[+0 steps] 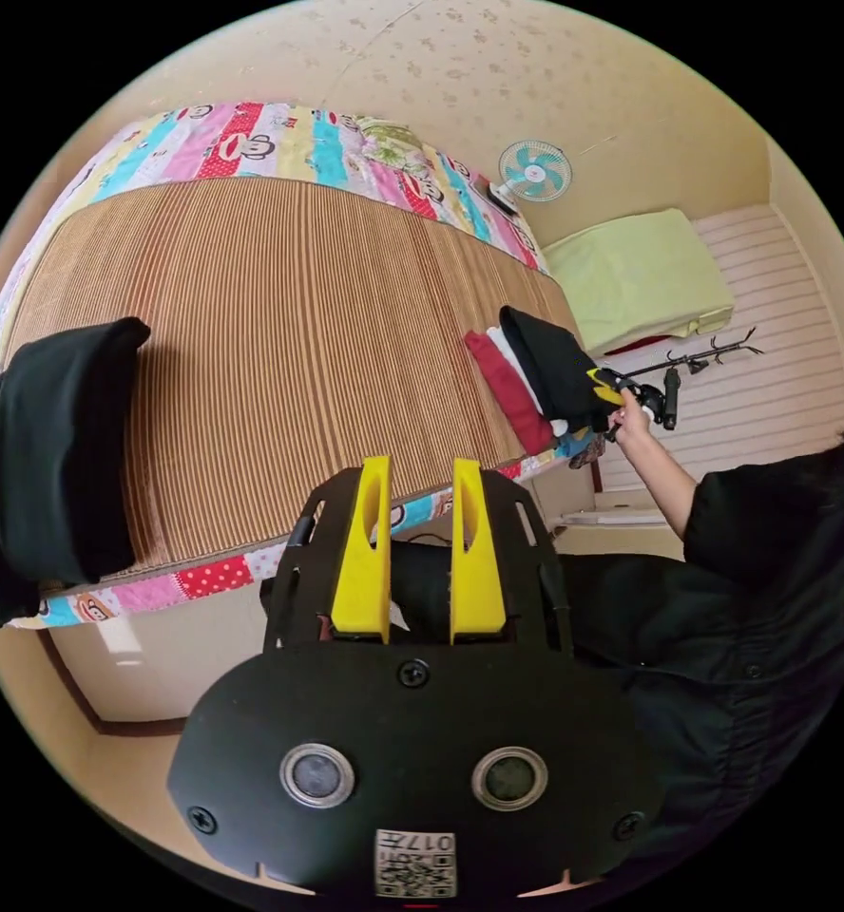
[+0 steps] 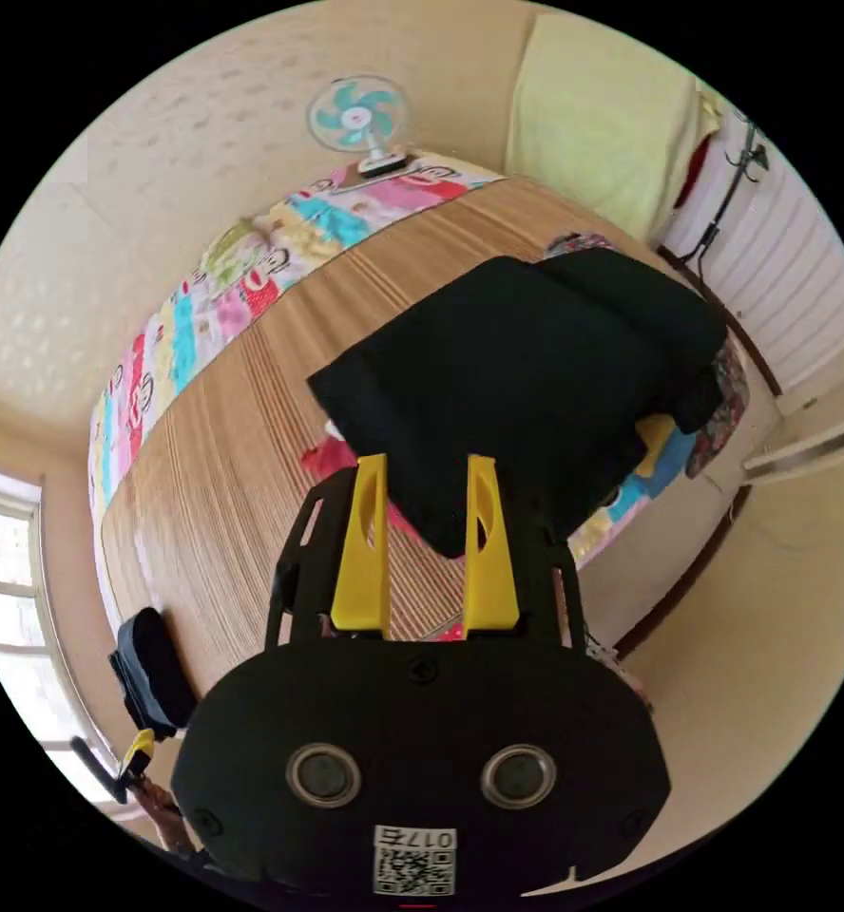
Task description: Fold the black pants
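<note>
I had the right gripper (image 2: 426, 518) nearest the folded black pants (image 2: 527, 380), which lay atop the stack of folded clothes (image 1: 527, 385) at the right near edge of the striped bamboo bed mat (image 1: 298, 332), their long axis running away rightward. Its jaws stood parted, holding nothing. The left gripper (image 1: 420, 541) hung open and empty. I counted two dark bundles; the other black garment (image 1: 51, 465) sat far left.

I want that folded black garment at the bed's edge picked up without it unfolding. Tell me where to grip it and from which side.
Grip the black garment on the rounded fold facing the mat's middle, coming in low across the striped mat. That edge looks closed and thick; the opposite end droops loose over the bed edge and would likely spill open.
</note>
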A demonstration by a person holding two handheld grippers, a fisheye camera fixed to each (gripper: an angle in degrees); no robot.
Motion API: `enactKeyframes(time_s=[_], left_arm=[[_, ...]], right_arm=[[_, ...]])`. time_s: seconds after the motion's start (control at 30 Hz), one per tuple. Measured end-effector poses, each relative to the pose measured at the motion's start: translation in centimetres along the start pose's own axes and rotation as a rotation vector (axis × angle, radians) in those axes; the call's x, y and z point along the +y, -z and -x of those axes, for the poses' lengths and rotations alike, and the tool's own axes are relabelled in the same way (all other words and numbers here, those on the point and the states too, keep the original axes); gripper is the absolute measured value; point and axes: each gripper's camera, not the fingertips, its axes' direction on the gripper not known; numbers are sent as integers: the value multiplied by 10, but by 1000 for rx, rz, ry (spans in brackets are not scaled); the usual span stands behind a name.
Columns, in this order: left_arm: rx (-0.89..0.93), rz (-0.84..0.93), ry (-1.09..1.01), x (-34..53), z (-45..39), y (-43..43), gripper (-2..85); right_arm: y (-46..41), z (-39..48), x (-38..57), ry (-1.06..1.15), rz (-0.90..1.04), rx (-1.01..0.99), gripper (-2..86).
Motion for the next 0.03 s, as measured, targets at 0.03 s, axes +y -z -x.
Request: enactKeyframes(time_s=[0.03], left_arm=[[31, 1, 3, -8, -13, -13, 100]], right_arm=[[-2, -21, -4, -59, 1, -9, 132]])
